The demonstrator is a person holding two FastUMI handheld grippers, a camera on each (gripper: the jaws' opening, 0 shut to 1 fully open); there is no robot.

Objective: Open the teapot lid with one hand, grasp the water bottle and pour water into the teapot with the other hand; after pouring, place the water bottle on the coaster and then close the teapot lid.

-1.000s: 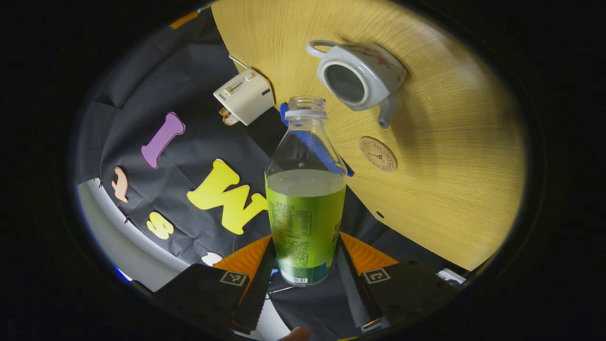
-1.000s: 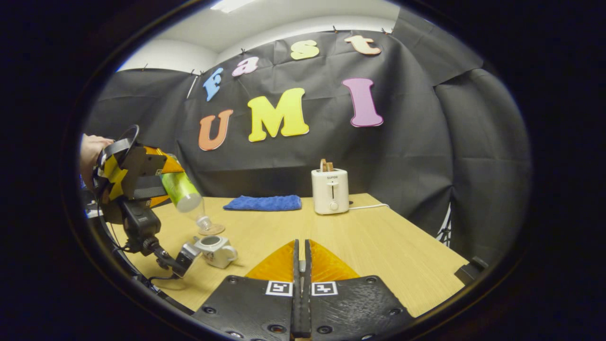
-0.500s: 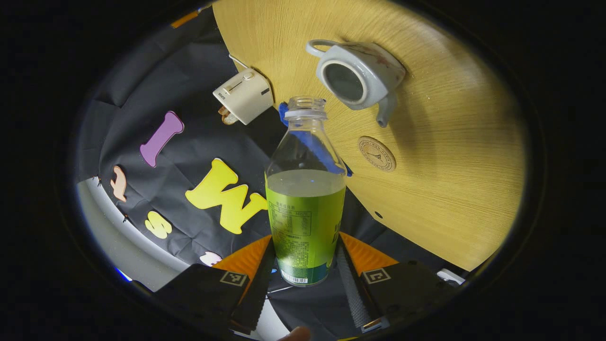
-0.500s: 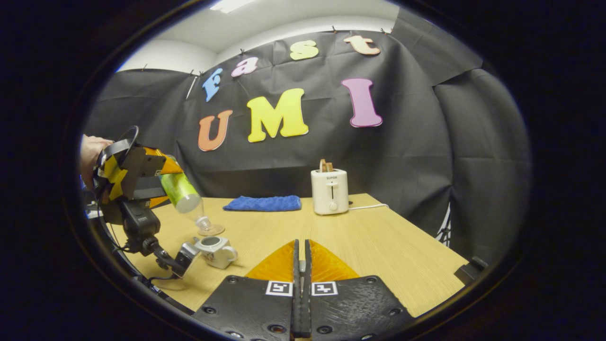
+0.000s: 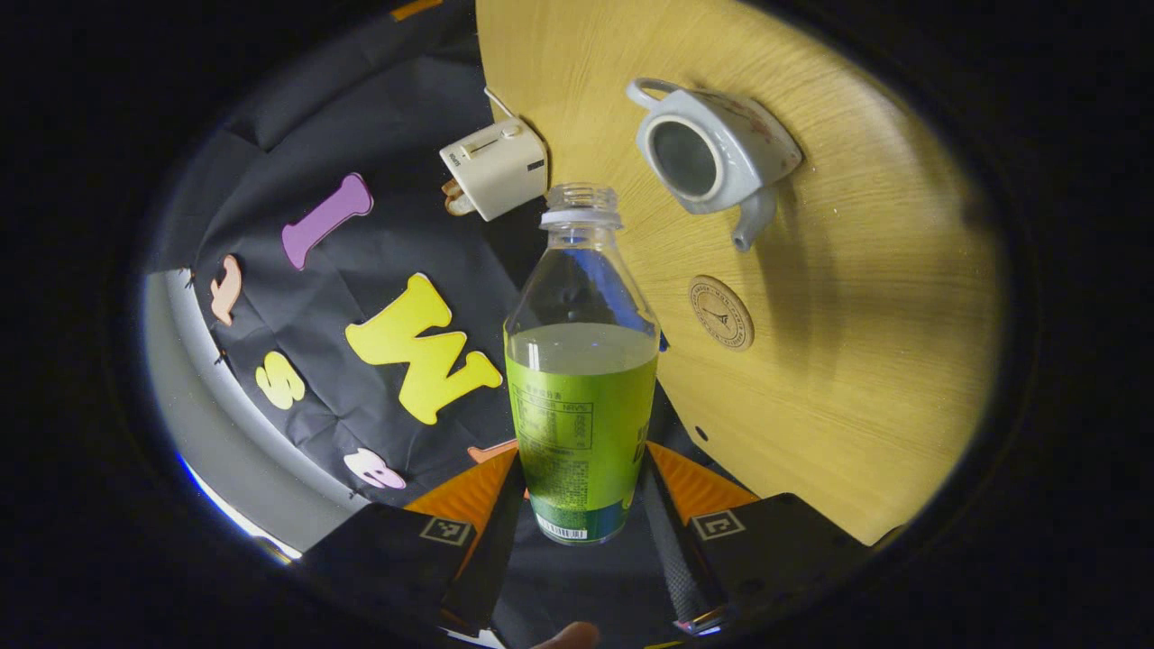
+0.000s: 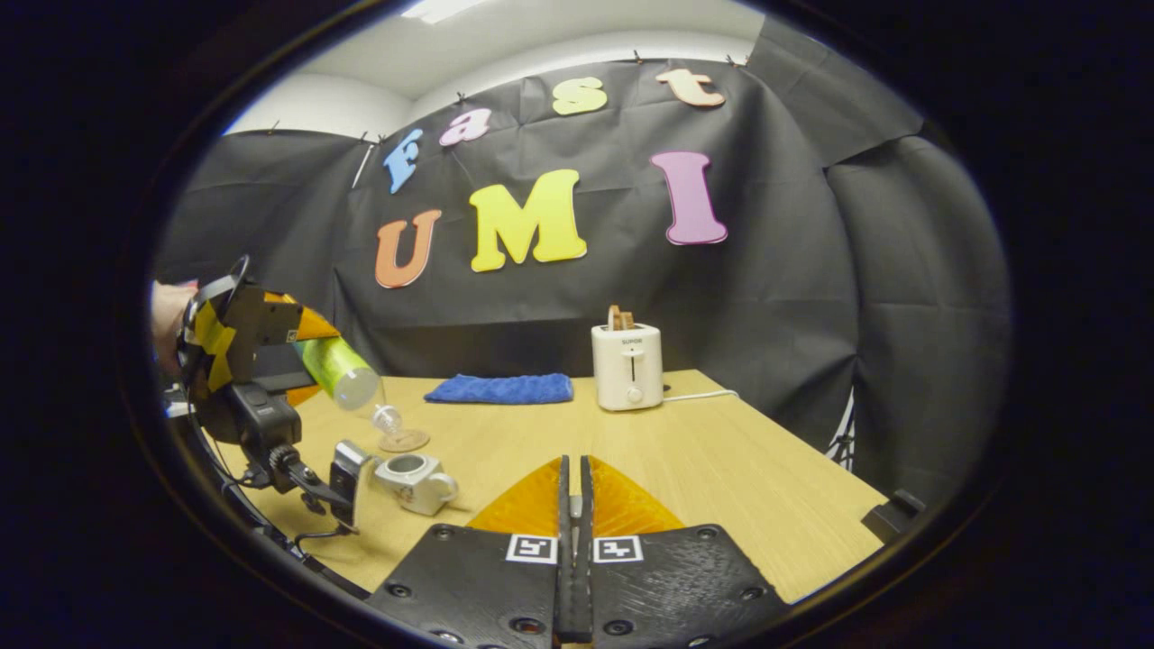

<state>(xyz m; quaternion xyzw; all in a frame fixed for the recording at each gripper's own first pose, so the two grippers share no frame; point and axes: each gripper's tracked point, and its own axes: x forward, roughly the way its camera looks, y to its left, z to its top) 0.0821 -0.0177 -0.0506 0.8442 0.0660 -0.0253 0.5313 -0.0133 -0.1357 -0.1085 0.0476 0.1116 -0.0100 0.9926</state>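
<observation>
My left gripper (image 5: 581, 509) is shut on the lower body of a clear water bottle (image 5: 581, 379) with a green label and no cap. The bottle is tipped, its mouth pointing toward the table short of the white teapot (image 5: 712, 158), which stands open with no lid. A round coaster (image 5: 721, 313) lies near the spout. In the right gripper view the left gripper (image 6: 297, 347) holds the bottle (image 6: 347, 374) slanted above the coaster (image 6: 403, 441) and teapot (image 6: 415, 476). My right gripper (image 6: 573, 505) is shut, a small pale piece of the lid showing between its fingers.
A white toaster (image 6: 627, 366) with its cord stands at the back of the wooden table (image 6: 721, 469), and a folded blue cloth (image 6: 501, 388) lies to its left. A hand holds the left gripper at the table's left edge.
The left gripper and bottle have dropped a little and drawn back leftward, the bottle less steeply tipped. The right gripper has stayed still.
</observation>
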